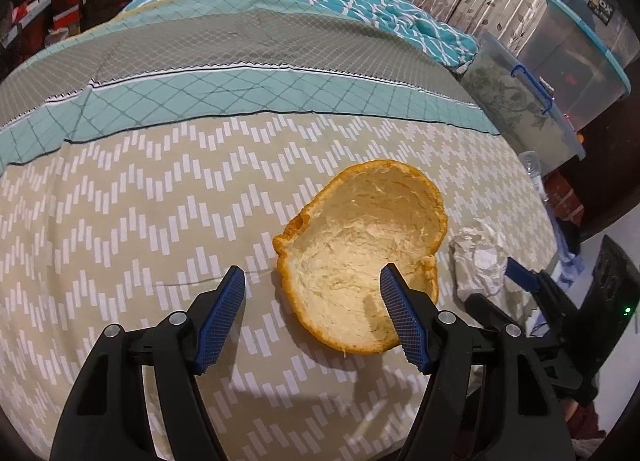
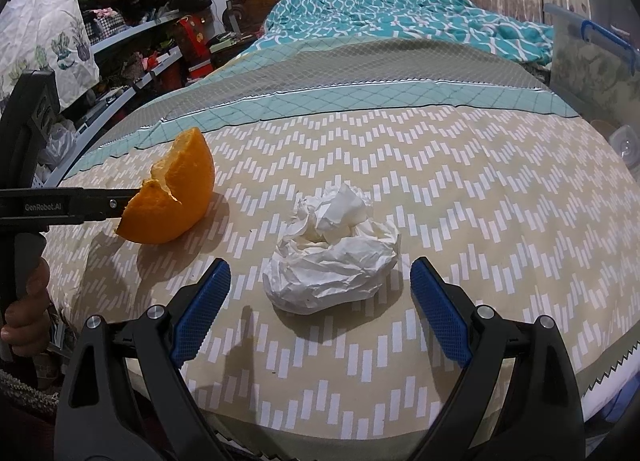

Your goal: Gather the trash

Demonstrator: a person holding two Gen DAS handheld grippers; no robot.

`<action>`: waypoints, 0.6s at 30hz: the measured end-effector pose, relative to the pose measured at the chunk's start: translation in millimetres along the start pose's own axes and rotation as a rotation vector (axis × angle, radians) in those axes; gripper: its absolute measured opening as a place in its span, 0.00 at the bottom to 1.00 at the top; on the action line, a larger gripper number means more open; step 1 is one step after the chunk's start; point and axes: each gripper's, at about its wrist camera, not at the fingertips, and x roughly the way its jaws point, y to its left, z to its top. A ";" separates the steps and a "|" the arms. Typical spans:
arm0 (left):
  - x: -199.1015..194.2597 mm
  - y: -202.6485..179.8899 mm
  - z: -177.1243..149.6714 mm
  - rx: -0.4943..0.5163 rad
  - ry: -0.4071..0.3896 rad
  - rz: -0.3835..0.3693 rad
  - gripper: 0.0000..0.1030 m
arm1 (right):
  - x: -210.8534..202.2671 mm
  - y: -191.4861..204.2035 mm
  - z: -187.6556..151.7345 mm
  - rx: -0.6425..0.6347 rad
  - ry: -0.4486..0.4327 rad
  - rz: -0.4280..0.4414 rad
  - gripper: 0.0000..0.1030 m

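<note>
A large orange peel (image 1: pixel 360 257) lies hollow side up on the patterned bedspread (image 1: pixel 140 201). My left gripper (image 1: pixel 312 281) is open; its right finger reaches inside the peel's hollow and its left finger is outside the rim. In the right wrist view the peel (image 2: pixel 172 201) looks tilted up off the bed at the left gripper's finger. A crumpled white tissue (image 2: pixel 332 257) lies on the bed just right of the peel, and also shows in the left wrist view (image 1: pixel 478 257). My right gripper (image 2: pixel 320 281) is open, its fingers on either side of the tissue, apart from it.
A teal quilt (image 2: pixel 400 17) is bunched at the far end of the bed. Clear storage bins (image 1: pixel 560 61) stand along the bed's right side. Shelves of clutter (image 2: pixel 132 29) stand to the left. The bed's front edge (image 2: pixel 360 433) is right below my grippers.
</note>
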 end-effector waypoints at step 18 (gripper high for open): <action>8.0 7.8 16.5 -0.032 0.021 -0.036 0.64 | 4.9 -5.6 1.8 0.008 0.005 0.010 0.88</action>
